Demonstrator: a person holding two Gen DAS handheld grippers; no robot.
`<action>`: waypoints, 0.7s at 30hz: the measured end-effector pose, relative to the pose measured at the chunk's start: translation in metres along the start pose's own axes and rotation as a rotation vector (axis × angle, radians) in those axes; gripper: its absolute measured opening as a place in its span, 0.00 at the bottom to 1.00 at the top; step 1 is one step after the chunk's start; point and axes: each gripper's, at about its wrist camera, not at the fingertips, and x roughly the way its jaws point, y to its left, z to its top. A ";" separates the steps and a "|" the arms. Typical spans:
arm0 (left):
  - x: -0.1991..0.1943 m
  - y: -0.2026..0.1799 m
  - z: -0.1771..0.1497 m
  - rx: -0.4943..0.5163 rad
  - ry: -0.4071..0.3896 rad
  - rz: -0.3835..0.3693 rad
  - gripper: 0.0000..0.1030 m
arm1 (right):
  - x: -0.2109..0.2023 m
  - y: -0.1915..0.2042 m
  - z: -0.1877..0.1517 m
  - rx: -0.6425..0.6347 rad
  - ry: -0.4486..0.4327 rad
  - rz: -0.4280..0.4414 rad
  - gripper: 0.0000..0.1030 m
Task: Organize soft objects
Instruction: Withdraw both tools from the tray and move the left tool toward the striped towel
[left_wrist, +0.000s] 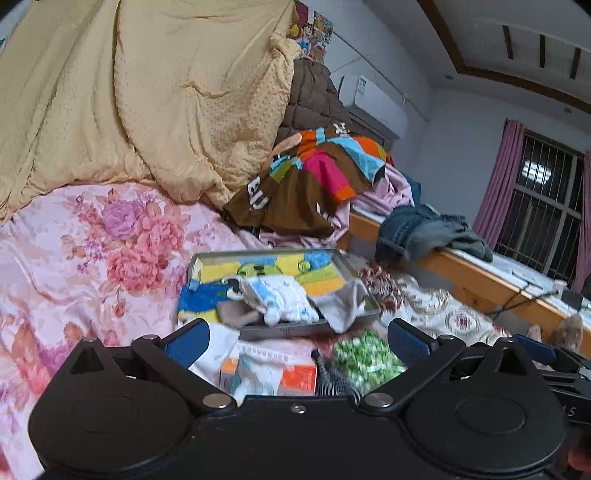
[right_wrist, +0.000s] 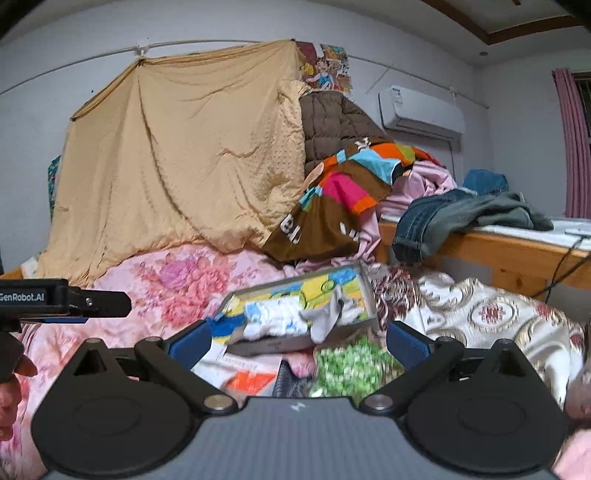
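while both claws gape empty, left claw (left_wrist: 297, 338), right claw (right_wrist: 297, 338), tray (left_wrist: 364, 284) w/ cloths ahead

We see the green patterned cloth (left_wrist: 365, 360) only as a blur, its near part hidden behind the left gripper (left_wrist: 297, 338). The printed paper (left_wrist: 269, 369) beside it is unreadable. The tray's (right_wrist: 258, 345) near rim sits under draped cloths.
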 end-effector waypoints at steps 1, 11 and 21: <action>-0.002 -0.001 -0.005 0.001 0.013 0.002 0.99 | -0.002 0.000 -0.003 0.006 0.008 0.005 1.00; -0.025 0.002 -0.046 -0.036 0.066 0.042 0.99 | -0.016 0.002 -0.017 0.040 0.054 0.018 1.00; -0.028 -0.005 -0.061 0.073 0.078 0.051 0.99 | -0.013 0.004 -0.025 0.029 0.129 0.012 1.00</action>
